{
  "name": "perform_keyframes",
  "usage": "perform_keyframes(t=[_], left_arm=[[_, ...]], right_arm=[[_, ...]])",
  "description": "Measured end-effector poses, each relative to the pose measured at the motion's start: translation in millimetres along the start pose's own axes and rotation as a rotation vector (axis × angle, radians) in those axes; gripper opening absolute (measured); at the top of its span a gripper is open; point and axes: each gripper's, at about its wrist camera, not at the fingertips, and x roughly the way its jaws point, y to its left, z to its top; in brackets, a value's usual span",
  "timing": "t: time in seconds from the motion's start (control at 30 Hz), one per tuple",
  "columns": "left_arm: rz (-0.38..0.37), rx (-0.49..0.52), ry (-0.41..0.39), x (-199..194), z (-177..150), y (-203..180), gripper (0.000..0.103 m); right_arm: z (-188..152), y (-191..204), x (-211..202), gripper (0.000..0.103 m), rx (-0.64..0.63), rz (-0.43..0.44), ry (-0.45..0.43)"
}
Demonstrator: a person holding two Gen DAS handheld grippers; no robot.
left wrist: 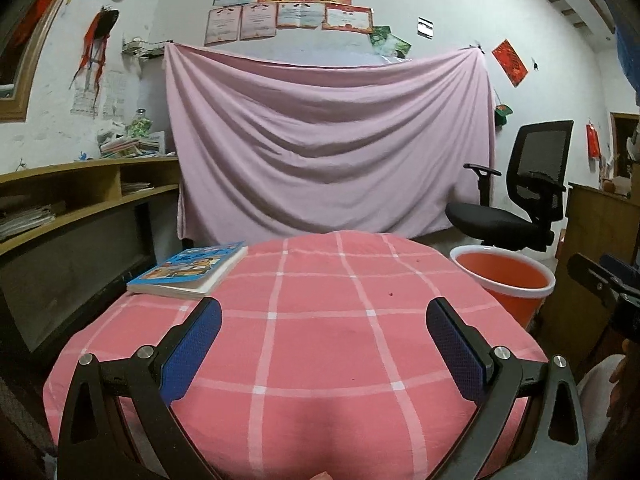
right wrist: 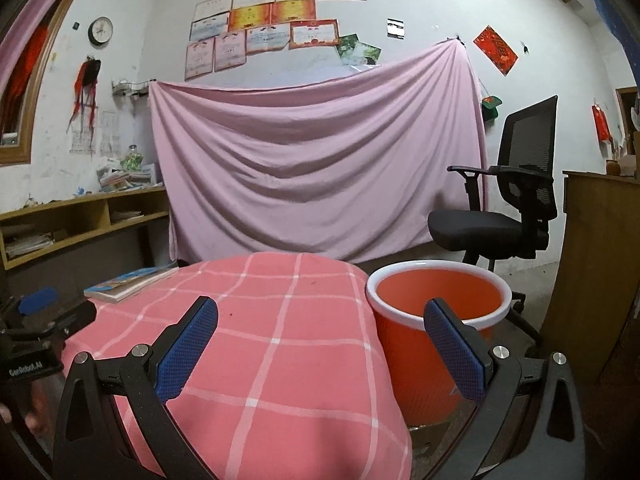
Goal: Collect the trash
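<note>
You are holding your left gripper (left wrist: 324,344) over the pink checked tablecloth (left wrist: 320,360) with its blue-padded fingers spread wide and gripping nothing, and your right gripper (right wrist: 320,344) is hanging likewise spread and empty, straddling the cloth's right edge. Just right of the cloth the orange bucket (right wrist: 436,300) is standing open, while a book (left wrist: 192,268) is lying on the cloth's far left corner. Beyond the cloth a pink sheet (left wrist: 328,144) is draping the wall, with a black office chair (left wrist: 520,196) sitting past the bucket.

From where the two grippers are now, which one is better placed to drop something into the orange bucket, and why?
Right. The right gripper is open with the orange bucket close ahead; from the left gripper it sits far off, beyond the checked tablecloth.
</note>
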Motion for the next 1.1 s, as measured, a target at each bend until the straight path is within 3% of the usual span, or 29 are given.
perform_keyframes(t=[1.1], left_arm=[[0.024,-0.022,-0.010,-7.5,-3.4,1.3,0.100]], right_arm=[[-1.8,1.4,-6.7,0.103,-0.001,-0.001,0.003]])
